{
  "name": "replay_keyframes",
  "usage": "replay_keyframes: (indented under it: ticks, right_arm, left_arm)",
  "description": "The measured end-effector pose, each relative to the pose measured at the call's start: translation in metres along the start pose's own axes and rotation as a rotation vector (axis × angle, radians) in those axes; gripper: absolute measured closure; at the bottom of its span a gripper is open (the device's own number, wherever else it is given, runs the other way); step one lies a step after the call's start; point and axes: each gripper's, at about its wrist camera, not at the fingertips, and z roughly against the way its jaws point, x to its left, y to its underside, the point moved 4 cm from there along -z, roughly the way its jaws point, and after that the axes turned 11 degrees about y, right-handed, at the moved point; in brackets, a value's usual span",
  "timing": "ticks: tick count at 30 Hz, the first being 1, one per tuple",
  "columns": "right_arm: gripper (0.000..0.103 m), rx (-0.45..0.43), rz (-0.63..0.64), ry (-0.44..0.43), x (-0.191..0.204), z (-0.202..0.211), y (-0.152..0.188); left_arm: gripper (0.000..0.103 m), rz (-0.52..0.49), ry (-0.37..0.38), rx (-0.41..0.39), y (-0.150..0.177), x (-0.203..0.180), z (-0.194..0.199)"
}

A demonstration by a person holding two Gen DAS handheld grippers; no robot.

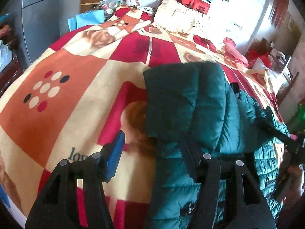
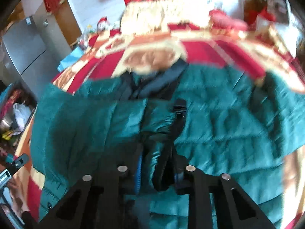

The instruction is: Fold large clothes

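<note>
A dark green quilted puffer jacket [image 1: 190,103] lies on the bed, part of it folded over. My left gripper [image 1: 152,156] is open at the jacket's left edge; its blue-padded left finger [image 1: 114,158] is over the blanket and its right finger is against the green fabric. In the right wrist view the jacket [image 2: 219,126] spreads across the bed, blurred by motion. My right gripper [image 2: 158,171] is shut on a bunched fold of the jacket with a black strap [image 2: 177,122] running up from it.
A red, orange and cream patterned blanket [image 1: 63,99] covers the bed. A cream pillow [image 1: 177,17] and a pink cloth [image 1: 234,51] lie at the head. A grey wardrobe [image 1: 38,19] stands left. Clutter fills the floor at the left [image 2: 17,118].
</note>
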Motion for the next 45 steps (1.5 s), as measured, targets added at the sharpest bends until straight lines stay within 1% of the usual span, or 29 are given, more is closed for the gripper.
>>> replay_keyframes:
  ticks: [2,4,5,9,12,15,16,18,19,20,21,22,24,25,26,27,29,32,34,36,39,41,43,45]
  right_arm:
    - [0.084,-0.066,-0.002,0.065,-0.014,0.014,-0.011]
    - [0.084,-0.113,-0.008,0.123,-0.03,0.023,-0.022]
    - [0.085,-0.122,-0.014,0.137,-0.035,0.025,-0.025]
    - [0.087,-0.136,-0.048,0.2,-0.063,0.021,-0.041]
    - [0.09,-0.141,-0.045,0.277,-0.076,0.01,-0.048]
    - [0.091,-0.144,-0.04,0.371,-0.092,-0.007,-0.052]
    - [0.091,-0.122,-0.05,0.386,-0.097,-0.019,-0.052]
    - [0.09,-0.084,-0.061,0.356,-0.102,-0.037,-0.047]
    - [0.088,-0.065,-0.058,0.349,-0.104,-0.046,-0.044]
    - [0.082,-0.051,-0.052,0.349,-0.104,-0.049,-0.042]
    - [0.067,-0.038,-0.051,0.348,-0.105,-0.049,-0.04]
    - [0.056,-0.042,-0.064,0.349,-0.108,-0.046,-0.039]
    - [0.048,-0.08,-0.131,0.335,-0.115,-0.026,-0.037]
    - [0.047,-0.09,-0.155,0.321,-0.114,-0.017,-0.036]
    - [0.047,-0.104,-0.183,0.276,-0.11,-0.006,-0.034]
    - [0.047,-0.105,-0.181,0.235,-0.103,-0.001,-0.031]
    - [0.047,-0.069,-0.117,0.136,-0.074,0.0,-0.03]
    - [0.047,-0.049,-0.006,0.065,-0.03,-0.008,-0.03]
    - [0.047,-0.047,0.047,0.066,-0.012,-0.018,-0.032]
    - [0.047,-0.042,0.075,0.118,-0.004,-0.038,-0.037]
    - [0.047,-0.017,0.038,0.193,-0.017,-0.07,-0.042]
    - [0.047,0.014,0.005,0.208,-0.026,-0.087,-0.041]
    - [0.047,0.006,-0.005,0.207,-0.029,-0.09,-0.041]
    - [0.047,0.012,0.022,0.219,-0.027,-0.087,-0.042]
  left_arm:
    - [0.045,-0.005,0.001,-0.005,-0.004,-0.005,-0.005]
    - [0.045,-0.01,-0.002,-0.007,-0.007,-0.009,-0.013]
    - [0.045,-0.013,-0.006,-0.003,-0.008,-0.012,-0.017]
    - [0.045,-0.036,-0.021,0.035,-0.01,-0.024,-0.043]
    - [0.045,-0.057,-0.055,0.073,-0.008,-0.028,-0.059]
    - [0.045,-0.063,-0.068,0.078,-0.006,-0.028,-0.065]
    - [0.045,-0.06,-0.068,0.075,-0.007,-0.028,-0.064]
    - [0.045,-0.052,-0.06,0.065,-0.01,-0.03,-0.062]
    - [0.045,-0.052,-0.056,0.056,-0.013,-0.031,-0.06]
    - [0.045,-0.054,-0.053,0.043,-0.016,-0.034,-0.057]
    - [0.045,-0.061,-0.054,0.028,-0.02,-0.037,-0.055]
    - [0.045,-0.068,-0.057,0.019,-0.024,-0.04,-0.055]
    - [0.045,-0.084,-0.061,0.009,-0.03,-0.048,-0.057]
    - [0.045,-0.09,-0.063,0.004,-0.032,-0.051,-0.06]
    - [0.045,-0.093,-0.067,0.0,-0.035,-0.054,-0.063]
    - [0.045,-0.096,-0.071,-0.003,-0.037,-0.059,-0.069]
    - [0.045,-0.099,-0.078,0.002,-0.04,-0.065,-0.08]
    - [0.045,-0.117,-0.108,0.03,-0.04,-0.072,-0.101]
    - [0.045,-0.137,-0.145,0.037,-0.038,-0.073,-0.111]
    - [0.045,-0.153,-0.163,0.039,-0.037,-0.073,-0.119]
    - [0.043,-0.157,-0.161,0.029,-0.034,-0.073,-0.126]
    - [0.043,-0.155,-0.162,0.027,-0.032,-0.072,-0.129]
    - [0.042,-0.156,-0.169,0.029,-0.031,-0.072,-0.13]
    - [0.042,-0.156,-0.174,0.034,-0.03,-0.072,-0.132]
